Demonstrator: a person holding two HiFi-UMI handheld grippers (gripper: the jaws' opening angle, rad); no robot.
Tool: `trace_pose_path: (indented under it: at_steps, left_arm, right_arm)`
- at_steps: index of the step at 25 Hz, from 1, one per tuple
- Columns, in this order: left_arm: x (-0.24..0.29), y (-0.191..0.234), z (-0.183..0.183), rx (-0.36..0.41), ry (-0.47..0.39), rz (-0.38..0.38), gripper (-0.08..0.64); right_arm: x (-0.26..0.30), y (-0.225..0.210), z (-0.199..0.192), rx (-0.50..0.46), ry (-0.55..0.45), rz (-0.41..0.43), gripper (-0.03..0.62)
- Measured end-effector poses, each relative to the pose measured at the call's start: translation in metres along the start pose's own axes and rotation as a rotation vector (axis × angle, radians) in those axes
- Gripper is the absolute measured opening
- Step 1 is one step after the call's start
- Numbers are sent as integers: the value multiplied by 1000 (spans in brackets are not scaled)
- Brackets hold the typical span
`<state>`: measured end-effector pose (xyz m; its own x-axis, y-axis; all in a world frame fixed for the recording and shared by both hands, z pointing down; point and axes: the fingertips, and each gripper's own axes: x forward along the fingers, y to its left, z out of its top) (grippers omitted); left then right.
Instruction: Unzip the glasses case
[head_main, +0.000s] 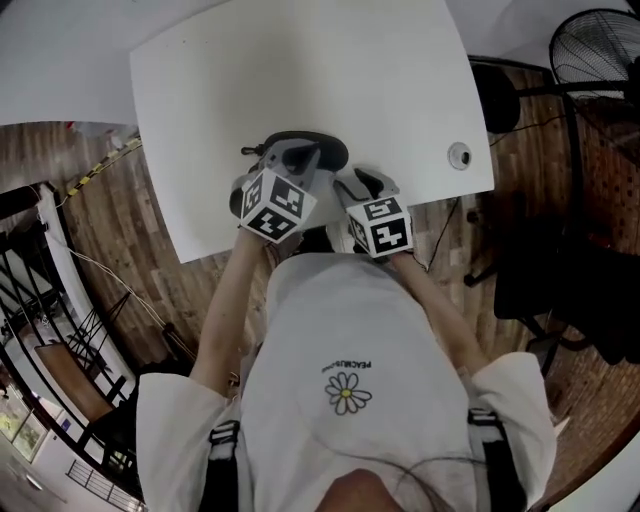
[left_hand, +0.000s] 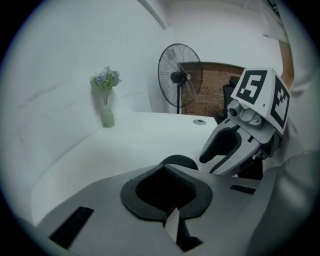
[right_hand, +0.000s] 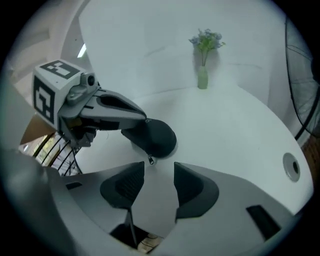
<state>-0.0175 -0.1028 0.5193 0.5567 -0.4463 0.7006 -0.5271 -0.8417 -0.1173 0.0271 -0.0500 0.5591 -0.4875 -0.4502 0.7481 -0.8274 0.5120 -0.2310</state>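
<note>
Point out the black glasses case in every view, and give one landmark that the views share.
Head view: glasses case, above centre.
Left gripper view: dark dome just below centre.
Right gripper view: about centre, slightly low.
Shared landmark: round grommet, right of the case in all three.

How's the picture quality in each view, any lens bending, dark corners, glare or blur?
Head view: even light, no glare on the white table, its edges bowed by the wide lens. Left gripper view: black corners, cool dim cast, fan crisp, near foreground soft. Right gripper view: same round vignette, glasses case a dark shape with little detail.
</note>
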Motion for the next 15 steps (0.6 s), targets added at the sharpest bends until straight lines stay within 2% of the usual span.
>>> trace_pose_path:
  at_steps: [3, 7, 12, 15]
  left_arm:
    - [0, 1, -1, 6, 1, -5, 14]
    - [0, 1, 0, 2, -7, -16, 14]
    - [-3, -4, 0, -7, -21, -19, 12]
    - [-3, -5, -1, -26, -33, -16, 12]
  right_arm:
    - [9, 10, 11, 100, -31, -23, 169]
    - [15, 13, 7, 214, -5, -28, 169]
    - [20, 13, 2, 235, 22, -65, 160]
    - [23, 13, 3, 232, 35, -96, 92]
